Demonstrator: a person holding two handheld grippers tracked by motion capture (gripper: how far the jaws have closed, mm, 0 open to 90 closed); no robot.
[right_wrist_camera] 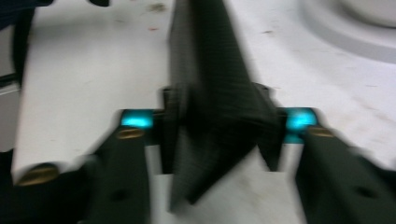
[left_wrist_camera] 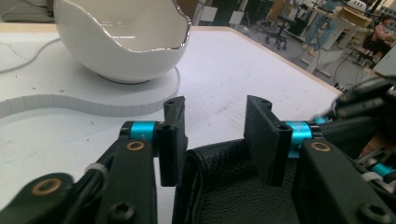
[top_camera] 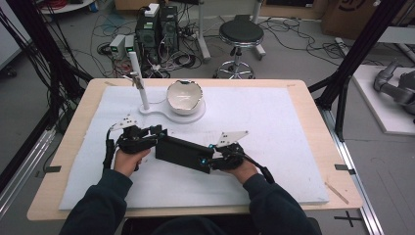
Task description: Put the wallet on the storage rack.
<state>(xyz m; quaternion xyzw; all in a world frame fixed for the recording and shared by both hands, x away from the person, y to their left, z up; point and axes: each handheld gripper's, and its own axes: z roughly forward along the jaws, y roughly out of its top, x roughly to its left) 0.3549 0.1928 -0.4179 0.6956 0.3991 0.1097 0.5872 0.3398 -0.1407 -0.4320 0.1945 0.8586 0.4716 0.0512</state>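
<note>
A black leather wallet (top_camera: pixel 181 152) is held between my two grippers near the table's front middle. My left gripper (top_camera: pixel 159 133) is at its left end and my right gripper (top_camera: pixel 205 160) at its right end. In the left gripper view the jaws (left_wrist_camera: pixel 215 126) stand wide on either side of the wallet's rounded edge (left_wrist_camera: pixel 224 177), touching it. The right gripper view is blurred; there the right gripper (right_wrist_camera: pixel 219 135) clamps the wallet (right_wrist_camera: pixel 205 70), which spreads like a tent between the jaws.
A white eggshell-shaped bowl (top_camera: pixel 184 97) sits on a flat white base (top_camera: pixel 195 117) with an upright white post (top_camera: pixel 138 73), behind the wallet. A white mat (top_camera: pixel 274 127) covers the wooden table. A stool and cables are on the floor beyond.
</note>
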